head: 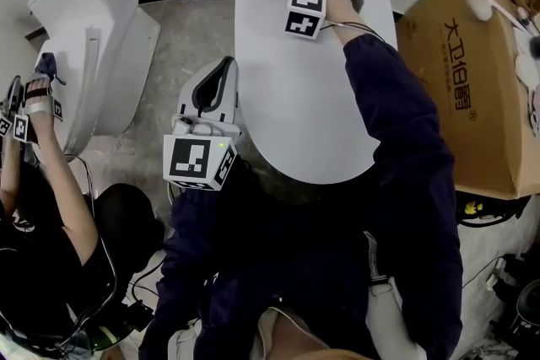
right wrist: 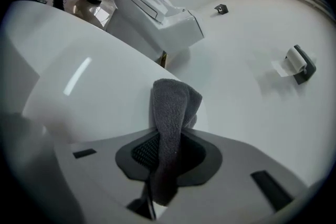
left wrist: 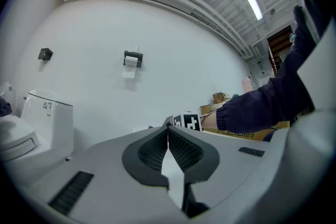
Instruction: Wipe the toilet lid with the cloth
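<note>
Right tongs [right wrist: 169,139] pinch the cloth [right wrist: 173,102] at the far edge of the toilet lid [head: 295,80] — set to drag forward. Left tongs [left wrist: 168,131] closed, empty, parked aside.

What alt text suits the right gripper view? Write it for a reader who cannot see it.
The right gripper has its jaws shut on a folded grey cloth, which sticks out over the white toilet lid. Beyond stand a second toilet and, on the white wall, a toilet-paper holder.
</note>
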A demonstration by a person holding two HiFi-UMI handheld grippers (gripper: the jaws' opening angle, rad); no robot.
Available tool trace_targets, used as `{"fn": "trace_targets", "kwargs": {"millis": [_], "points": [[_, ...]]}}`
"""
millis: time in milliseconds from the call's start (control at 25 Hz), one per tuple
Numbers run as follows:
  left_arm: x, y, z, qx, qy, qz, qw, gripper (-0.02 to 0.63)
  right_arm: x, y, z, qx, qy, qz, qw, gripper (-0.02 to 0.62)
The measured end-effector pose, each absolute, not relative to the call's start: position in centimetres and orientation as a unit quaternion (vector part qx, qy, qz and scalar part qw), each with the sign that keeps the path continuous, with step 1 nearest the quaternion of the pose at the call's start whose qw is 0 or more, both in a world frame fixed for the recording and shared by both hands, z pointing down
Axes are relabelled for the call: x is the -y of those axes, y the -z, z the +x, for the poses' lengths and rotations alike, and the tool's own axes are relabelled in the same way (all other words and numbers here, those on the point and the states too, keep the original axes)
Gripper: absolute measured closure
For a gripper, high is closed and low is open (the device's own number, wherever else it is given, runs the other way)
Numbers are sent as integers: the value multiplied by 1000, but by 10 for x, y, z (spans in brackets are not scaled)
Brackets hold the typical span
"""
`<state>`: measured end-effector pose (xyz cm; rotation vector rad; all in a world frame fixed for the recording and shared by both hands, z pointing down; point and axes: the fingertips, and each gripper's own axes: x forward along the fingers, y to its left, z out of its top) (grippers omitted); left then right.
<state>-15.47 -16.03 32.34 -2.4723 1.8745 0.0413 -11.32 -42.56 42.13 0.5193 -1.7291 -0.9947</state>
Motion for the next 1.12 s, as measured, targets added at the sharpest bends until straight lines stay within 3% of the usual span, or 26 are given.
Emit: {"fn": "trace_targets", "kwargs": {"millis": [1120], "points": [[146, -294, -136, -568, -29, -821, 51, 589, 196, -443, -65, 736, 351, 97, 571, 517]]}}
